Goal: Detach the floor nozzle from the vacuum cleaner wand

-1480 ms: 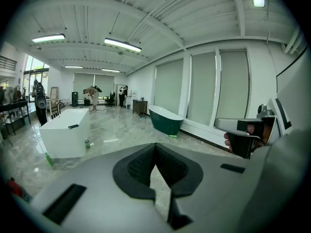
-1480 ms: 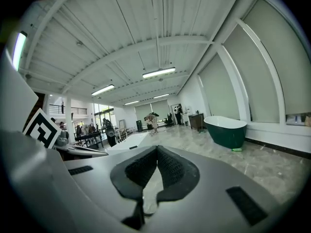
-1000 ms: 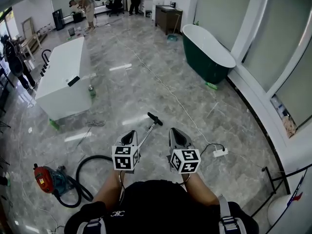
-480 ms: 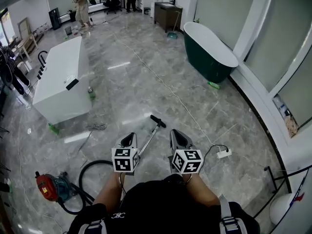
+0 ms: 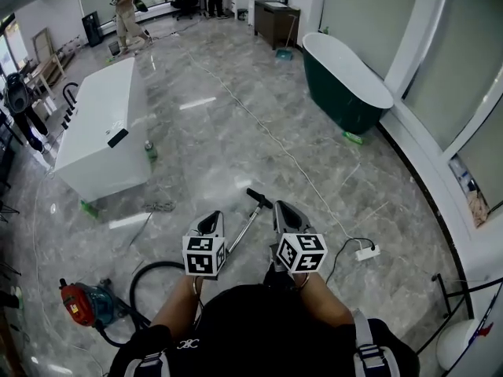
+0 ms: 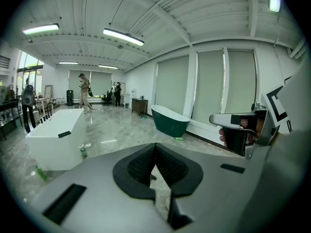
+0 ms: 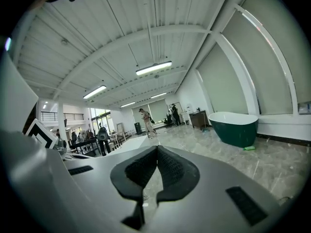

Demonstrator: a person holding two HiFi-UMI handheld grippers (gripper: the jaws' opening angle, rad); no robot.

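Observation:
The vacuum wand (image 5: pixel 245 232), a thin metal tube, lies on the grey marble floor with the black floor nozzle (image 5: pixel 259 199) at its far end. A black hose (image 5: pixel 145 277) runs from it to the red and teal vacuum body (image 5: pixel 82 301) at lower left. In the head view my left gripper (image 5: pixel 211 218) is held just left of the wand and my right gripper (image 5: pixel 281 207) just right of the nozzle, both above the floor. Each gripper's jaws are shut with nothing between them, as the left gripper view (image 6: pixel 155 145) and right gripper view (image 7: pixel 157 147) show.
A white rectangular tub (image 5: pixel 102 128) stands to the left with a green bottle (image 5: pixel 149 149) beside it. A dark green bathtub (image 5: pixel 346 81) sits at the right. A white power strip (image 5: pixel 367 252) and its cable lie right of me. People stand far back.
I have moved forward across the floor with both grippers held out. The wand and nozzle now lie closer, with the nozzle near the right gripper's tip. Both stay shut.

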